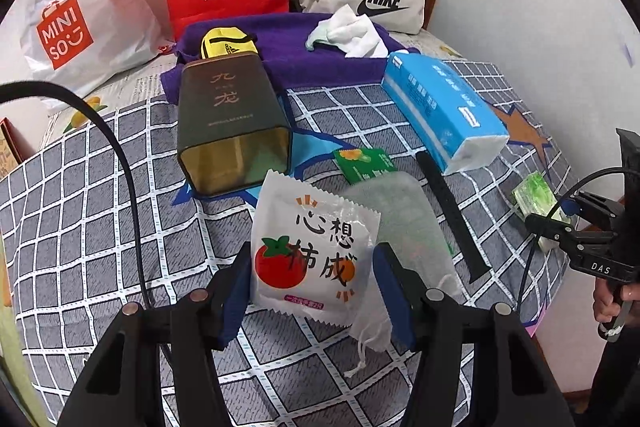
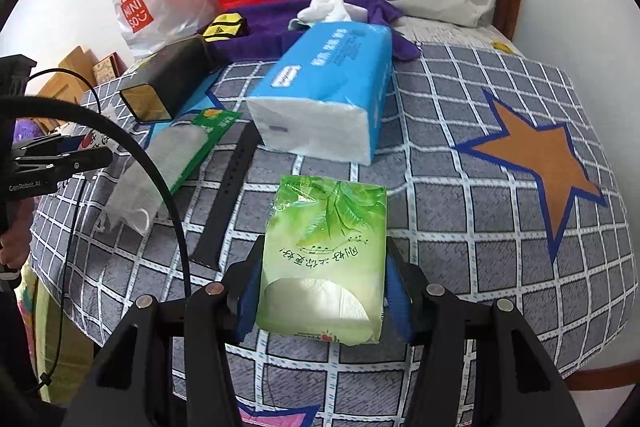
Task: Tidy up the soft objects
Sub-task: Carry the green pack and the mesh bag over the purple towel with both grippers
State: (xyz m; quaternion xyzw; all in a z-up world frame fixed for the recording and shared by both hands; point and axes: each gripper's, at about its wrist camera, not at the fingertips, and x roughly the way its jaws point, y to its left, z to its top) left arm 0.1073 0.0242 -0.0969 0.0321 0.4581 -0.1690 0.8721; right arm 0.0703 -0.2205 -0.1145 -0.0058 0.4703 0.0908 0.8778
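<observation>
My left gripper fingers clamp the white persimmon sachet, lifted above the bed near its front edge. My right gripper fingers clamp the green tissue pack. I should squeeze lightly to avoid crushing either.

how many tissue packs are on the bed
2: a big blue tissue pack lying mid-bed by the purple towel, and a small green tissue pack between the right gripper's fingers. Others may be hidden.
</observation>
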